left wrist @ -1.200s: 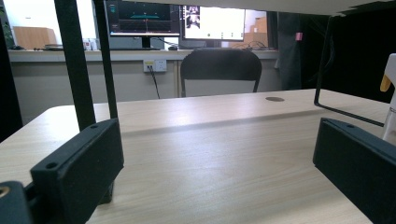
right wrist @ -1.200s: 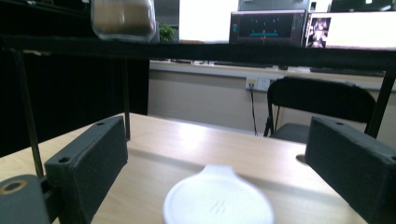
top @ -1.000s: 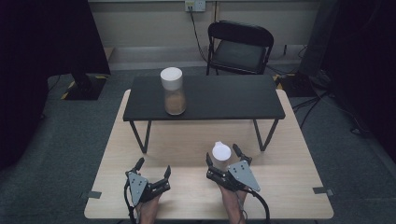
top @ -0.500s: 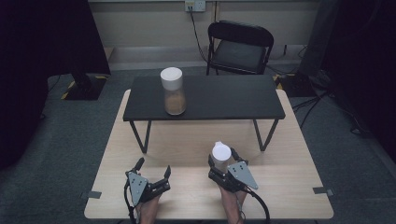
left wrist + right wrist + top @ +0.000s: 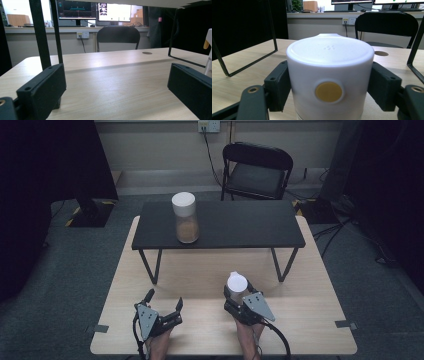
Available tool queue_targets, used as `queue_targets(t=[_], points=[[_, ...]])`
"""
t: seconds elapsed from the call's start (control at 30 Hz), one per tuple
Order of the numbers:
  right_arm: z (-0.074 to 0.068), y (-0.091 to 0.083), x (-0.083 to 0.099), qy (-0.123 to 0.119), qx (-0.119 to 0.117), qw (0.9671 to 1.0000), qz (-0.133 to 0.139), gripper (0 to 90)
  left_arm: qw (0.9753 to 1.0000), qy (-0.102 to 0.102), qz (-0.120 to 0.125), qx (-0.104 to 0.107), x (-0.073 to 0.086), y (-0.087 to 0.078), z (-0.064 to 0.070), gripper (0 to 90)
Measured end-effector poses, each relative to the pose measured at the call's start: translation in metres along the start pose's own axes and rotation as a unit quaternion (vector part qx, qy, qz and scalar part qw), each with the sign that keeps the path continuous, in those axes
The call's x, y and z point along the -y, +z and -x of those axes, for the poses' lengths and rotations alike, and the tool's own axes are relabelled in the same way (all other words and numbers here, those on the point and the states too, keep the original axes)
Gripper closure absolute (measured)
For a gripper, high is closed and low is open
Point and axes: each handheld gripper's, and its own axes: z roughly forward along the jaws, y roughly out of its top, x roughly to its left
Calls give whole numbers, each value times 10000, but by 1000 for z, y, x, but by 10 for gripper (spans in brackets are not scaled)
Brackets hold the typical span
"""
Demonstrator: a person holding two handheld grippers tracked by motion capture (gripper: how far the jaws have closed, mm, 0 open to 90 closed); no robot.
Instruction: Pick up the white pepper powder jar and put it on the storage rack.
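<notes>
The right hand-held gripper (image 5: 329, 100) is clamping a smooth white cylindrical container (image 5: 329, 75) on the pale wood-grain bench (image 5: 200, 340); its own view is showing a round yellow button. The left hand-held gripper (image 5: 162, 310) is resting wide open, holding nothing.

Your right gripper (image 5: 239, 292) sat near and right on the desk (image 5: 320, 320), a container (image 5: 236, 283) between its jaws; your left gripper (image 5: 164, 306) lay left. A jar (image 5: 185, 217) stood on the far shelf (image 5: 250, 225).
</notes>
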Motion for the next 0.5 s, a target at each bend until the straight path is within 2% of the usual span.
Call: queue_targets(t=[0.5], points=[[-1,0,1,-73,13,10000,-56,298,10000,-2,2,0,0,0,0,14]])
